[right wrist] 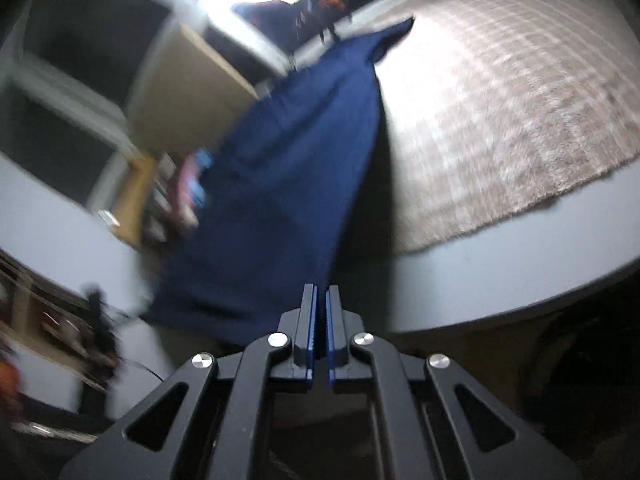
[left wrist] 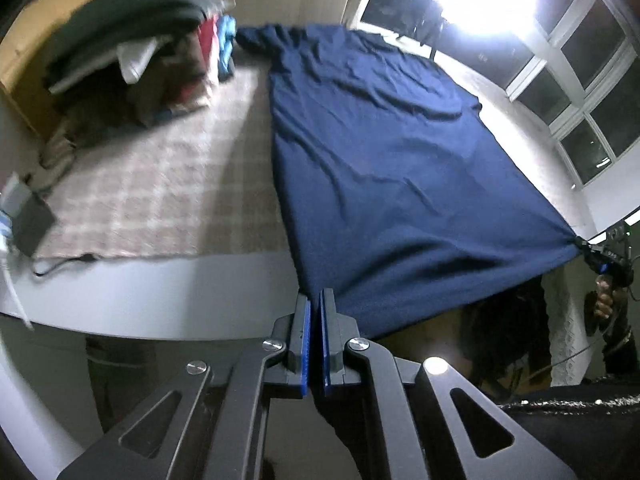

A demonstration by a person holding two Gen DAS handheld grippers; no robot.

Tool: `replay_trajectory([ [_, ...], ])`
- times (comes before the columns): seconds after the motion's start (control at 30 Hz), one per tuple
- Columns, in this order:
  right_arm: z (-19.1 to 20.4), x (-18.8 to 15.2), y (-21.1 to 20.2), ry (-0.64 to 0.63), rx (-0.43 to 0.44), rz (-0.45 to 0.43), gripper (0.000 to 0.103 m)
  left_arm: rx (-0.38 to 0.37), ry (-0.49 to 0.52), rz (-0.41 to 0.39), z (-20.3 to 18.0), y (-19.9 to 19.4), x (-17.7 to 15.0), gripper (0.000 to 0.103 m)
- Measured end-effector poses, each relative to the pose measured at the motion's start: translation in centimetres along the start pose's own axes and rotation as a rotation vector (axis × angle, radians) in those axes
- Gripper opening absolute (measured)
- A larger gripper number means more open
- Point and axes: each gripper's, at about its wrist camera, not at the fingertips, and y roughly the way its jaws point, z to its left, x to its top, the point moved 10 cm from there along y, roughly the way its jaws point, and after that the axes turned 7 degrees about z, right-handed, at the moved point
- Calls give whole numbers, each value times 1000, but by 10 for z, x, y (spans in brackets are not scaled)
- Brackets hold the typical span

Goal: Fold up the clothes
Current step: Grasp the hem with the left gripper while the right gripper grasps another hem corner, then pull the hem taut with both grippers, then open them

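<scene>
A navy blue garment (left wrist: 380, 168) is stretched out over the bed, its far end lying near the wall. My left gripper (left wrist: 315, 300) is shut on its near left corner. My right gripper (left wrist: 582, 245) shows at the right edge of the left wrist view, pinching the other near corner. In the right wrist view the right gripper (right wrist: 321, 296) is shut on the garment (right wrist: 288, 184), which hangs away from it, blurred by motion. The near hem hangs off the bed's edge between the two grippers.
A checked beige blanket (left wrist: 160, 184) covers the bed, with the white bed edge (left wrist: 160, 292) in front. A pile of clothes (left wrist: 132, 60) sits at the far left against a wooden headboard. A dark box (left wrist: 30, 220) lies at the left. Windows (left wrist: 580, 92) are at the right.
</scene>
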Motion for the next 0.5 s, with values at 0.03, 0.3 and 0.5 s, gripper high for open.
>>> replay_trajectory([
  [0.03, -5, -1, -1, 8, -11, -3, 4, 3, 12, 2, 0, 1, -3, 4],
  [0.3, -61, -38, 51, 53, -213, 141, 4, 30, -53, 158, 28, 63, -43, 4],
  [0.5, -44, -23, 19, 0, -166, 69, 4, 40, -36, 91, 22, 33, -37, 4],
])
